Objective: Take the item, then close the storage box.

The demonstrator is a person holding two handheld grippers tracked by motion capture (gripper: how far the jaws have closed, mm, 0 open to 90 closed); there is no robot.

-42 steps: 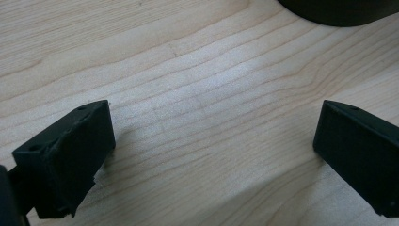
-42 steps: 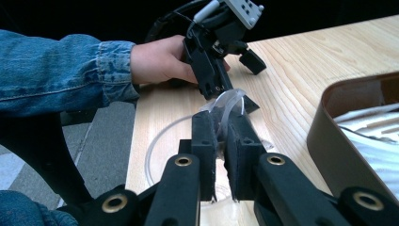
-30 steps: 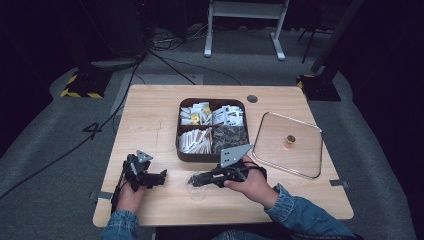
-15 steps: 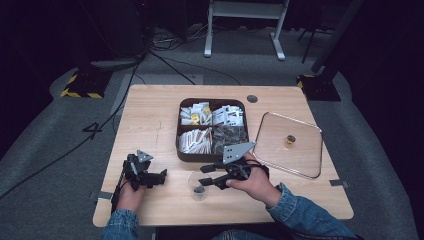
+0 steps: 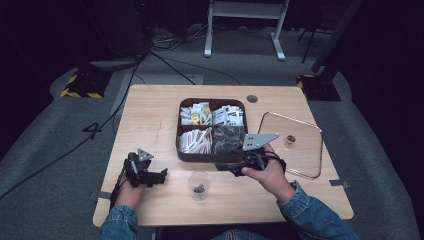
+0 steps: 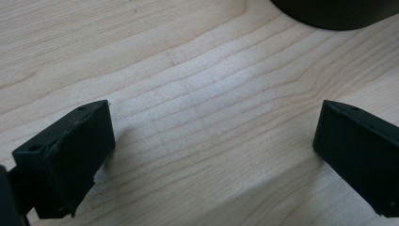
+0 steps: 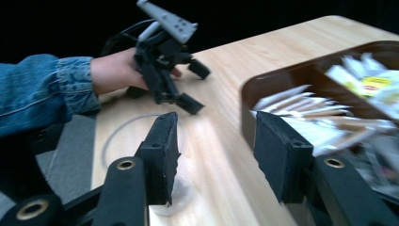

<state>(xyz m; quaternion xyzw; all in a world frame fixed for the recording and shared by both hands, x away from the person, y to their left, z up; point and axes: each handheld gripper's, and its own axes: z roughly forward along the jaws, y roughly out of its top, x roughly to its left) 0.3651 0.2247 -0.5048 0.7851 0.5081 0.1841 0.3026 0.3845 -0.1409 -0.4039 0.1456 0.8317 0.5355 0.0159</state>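
— From above, what is on the table?

— A dark tray with four compartments stands in the middle, with white packets at the back and front left, and darker things at the front right. To its right lies a clear lid with a small knob. A clear cup with something small and dark inside stands near the front edge, between my two hands. My left gripper rests at the front left, well apart from the tray. My right gripper is at the front wall of the tray, pointing left.

— And in your left gripper view?

— My two jaws stand wide apart over bare wood, with nothing between them. A dark curved edge shows at the top right; I think it is the tray.

— And the right gripper view?

— My jaws are apart here too and hold nothing. The cup is just behind my left jaw. The tray with packets is to the right, a little blurred. Farther off, my left hand holds the left gripper, its jaws spread.
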